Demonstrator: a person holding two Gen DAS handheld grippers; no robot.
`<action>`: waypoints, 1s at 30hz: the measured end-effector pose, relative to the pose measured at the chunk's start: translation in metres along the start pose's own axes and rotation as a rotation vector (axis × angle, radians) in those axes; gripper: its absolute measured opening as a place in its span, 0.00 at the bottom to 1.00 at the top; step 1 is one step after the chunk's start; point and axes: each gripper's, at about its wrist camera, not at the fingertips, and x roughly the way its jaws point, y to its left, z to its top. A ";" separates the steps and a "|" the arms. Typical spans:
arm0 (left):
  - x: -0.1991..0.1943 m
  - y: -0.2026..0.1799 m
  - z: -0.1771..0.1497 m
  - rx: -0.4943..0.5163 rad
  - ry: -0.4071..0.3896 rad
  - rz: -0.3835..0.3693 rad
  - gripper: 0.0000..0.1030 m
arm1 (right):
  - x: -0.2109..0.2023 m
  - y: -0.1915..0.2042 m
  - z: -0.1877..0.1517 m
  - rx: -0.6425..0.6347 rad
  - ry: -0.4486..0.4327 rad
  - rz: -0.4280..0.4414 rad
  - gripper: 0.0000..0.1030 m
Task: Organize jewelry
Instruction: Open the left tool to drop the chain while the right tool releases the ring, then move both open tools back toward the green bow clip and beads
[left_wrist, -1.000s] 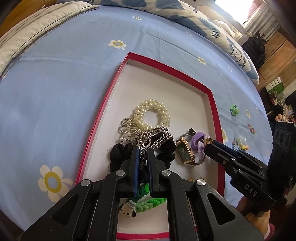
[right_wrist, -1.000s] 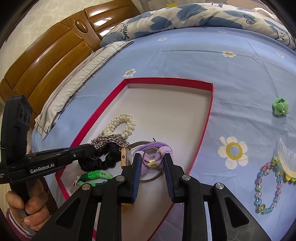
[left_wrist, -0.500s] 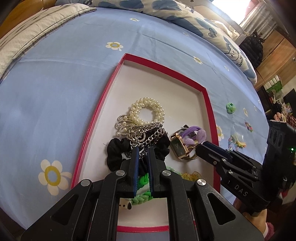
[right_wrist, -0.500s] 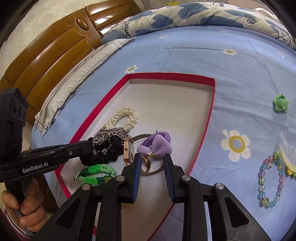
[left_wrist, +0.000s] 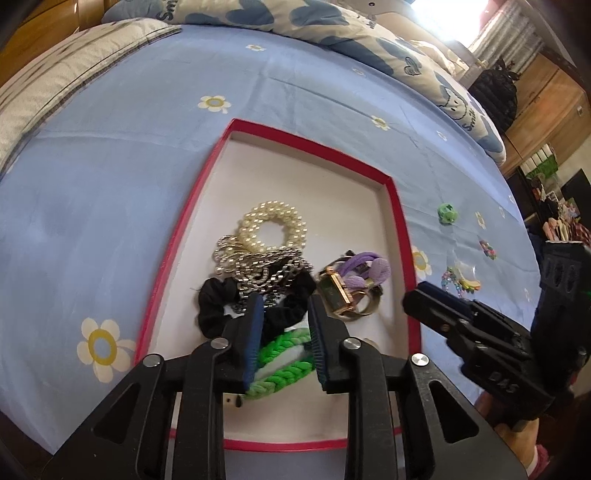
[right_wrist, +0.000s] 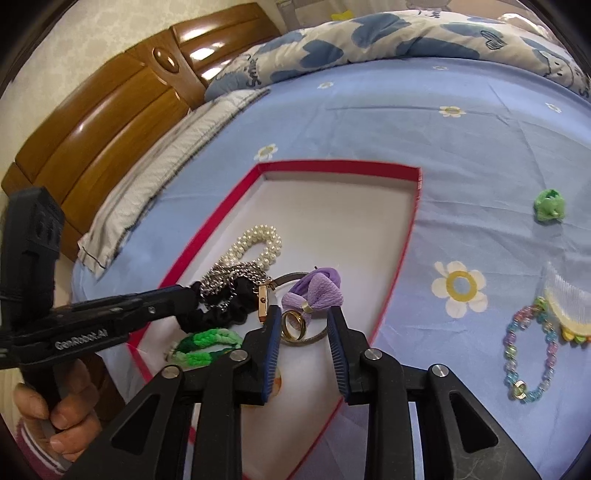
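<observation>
A red-rimmed white tray (left_wrist: 218, 155) (right_wrist: 332, 166) lies on the blue bed sheet. In it lie a pearl bracelet (left_wrist: 273, 225) (right_wrist: 258, 240), a silver chain (left_wrist: 258, 269) (right_wrist: 229, 277), a black scrunchie (left_wrist: 214, 302) (right_wrist: 221, 314), a green braided band (left_wrist: 284, 354) (right_wrist: 203, 343), a gold watch (left_wrist: 336, 291) and a purple hair tie (left_wrist: 369, 269) (right_wrist: 317, 291). My left gripper (left_wrist: 284, 310) is open and empty over the scrunchie and chain. My right gripper (right_wrist: 303, 325) is open above a gold ring (right_wrist: 293, 325), just near the purple tie.
On the sheet right of the tray lie a green frog clip (right_wrist: 550, 206) (left_wrist: 447, 214), a pastel bead bracelet (right_wrist: 528, 350) and a comb (right_wrist: 565, 299). A pillow and wooden headboard (right_wrist: 110, 110) stand at the left; a quilt (right_wrist: 369, 40) lies behind.
My left gripper has opened, let go of the silver chain and drawn back. My right gripper has opened, released the purple tie with the ring into the tray, and drawn back.
</observation>
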 end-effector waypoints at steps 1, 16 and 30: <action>0.000 -0.004 0.000 0.008 0.000 0.000 0.24 | -0.005 -0.002 0.000 0.007 -0.009 0.001 0.37; -0.003 -0.087 -0.002 0.187 -0.002 -0.036 0.46 | -0.099 -0.102 -0.031 0.221 -0.129 -0.116 0.47; 0.021 -0.158 -0.009 0.312 0.051 -0.059 0.46 | -0.144 -0.180 -0.053 0.365 -0.191 -0.216 0.49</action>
